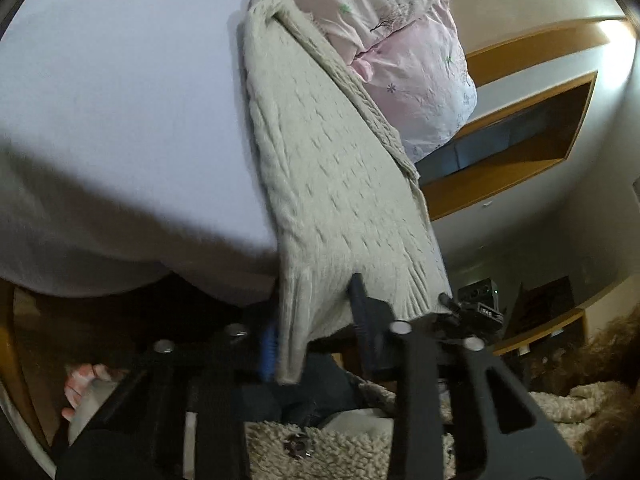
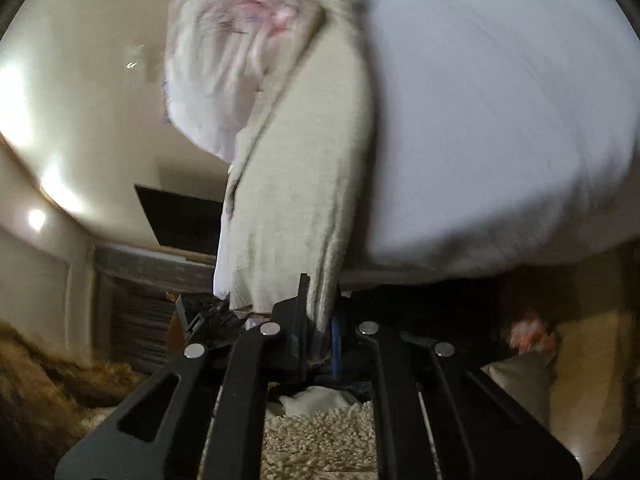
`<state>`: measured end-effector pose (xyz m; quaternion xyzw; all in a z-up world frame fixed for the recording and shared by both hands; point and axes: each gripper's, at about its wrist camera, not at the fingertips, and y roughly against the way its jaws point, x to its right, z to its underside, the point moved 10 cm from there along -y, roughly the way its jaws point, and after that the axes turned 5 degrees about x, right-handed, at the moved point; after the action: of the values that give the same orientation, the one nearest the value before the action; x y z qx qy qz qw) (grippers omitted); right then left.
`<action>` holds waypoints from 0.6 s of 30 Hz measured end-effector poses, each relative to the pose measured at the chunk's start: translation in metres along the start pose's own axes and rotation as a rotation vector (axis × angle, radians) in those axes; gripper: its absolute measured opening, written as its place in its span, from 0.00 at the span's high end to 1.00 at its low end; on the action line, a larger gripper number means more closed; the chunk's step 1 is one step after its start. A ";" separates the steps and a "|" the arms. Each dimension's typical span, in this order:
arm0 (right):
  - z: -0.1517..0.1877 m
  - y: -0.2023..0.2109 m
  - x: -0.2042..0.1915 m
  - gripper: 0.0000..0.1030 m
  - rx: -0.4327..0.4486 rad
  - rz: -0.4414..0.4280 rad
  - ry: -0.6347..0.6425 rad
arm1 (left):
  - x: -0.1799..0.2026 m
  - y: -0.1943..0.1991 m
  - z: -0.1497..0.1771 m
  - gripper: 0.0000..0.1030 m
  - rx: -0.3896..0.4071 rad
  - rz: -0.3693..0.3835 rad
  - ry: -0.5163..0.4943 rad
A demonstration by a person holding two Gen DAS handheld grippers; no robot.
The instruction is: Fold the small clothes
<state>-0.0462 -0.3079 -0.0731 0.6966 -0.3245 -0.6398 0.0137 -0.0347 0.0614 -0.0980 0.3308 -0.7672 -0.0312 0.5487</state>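
A cream cable-knit sweater (image 1: pixel 328 168) stretches from the bed's far side toward me and hangs off the near edge of the white bed (image 1: pixel 120 100). My left gripper (image 1: pixel 316 340) is shut on the sweater's ribbed hem. In the right wrist view the same sweater (image 2: pixel 296 184) runs down to my right gripper (image 2: pixel 320 332), which is shut on another part of its hem. That view is motion-blurred. Each gripper's camera sees the other gripper (image 1: pixel 476 312) just beyond the hem.
A pink floral pillow (image 1: pixel 420 64) lies on the bed beside the sweater, also in the right wrist view (image 2: pixel 216 68). A fluffy beige rug (image 2: pixel 320 436) covers the floor below. A wooden shelf (image 1: pixel 520 120) is on the wall. A person's foot (image 1: pixel 86 384) shows low left.
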 end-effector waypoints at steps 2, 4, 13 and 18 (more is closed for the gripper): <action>-0.013 0.009 -0.025 0.93 0.048 -0.030 0.064 | 0.010 0.006 0.000 0.95 0.002 0.032 0.006; -0.035 0.019 -0.059 0.93 0.116 -0.072 0.146 | 0.032 0.013 -0.014 0.95 0.026 0.041 -0.056; -0.210 -0.010 -0.170 0.93 0.406 -0.084 0.416 | 0.088 0.004 -0.228 0.95 0.340 -0.119 -0.217; -0.312 -0.075 -0.109 0.93 0.518 0.159 0.277 | 0.042 -0.089 -0.319 0.95 0.303 -0.379 -0.213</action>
<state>0.2702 -0.3210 0.0472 0.7297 -0.5255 -0.4317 -0.0701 0.2748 0.0695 0.0265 0.5419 -0.7408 -0.0528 0.3935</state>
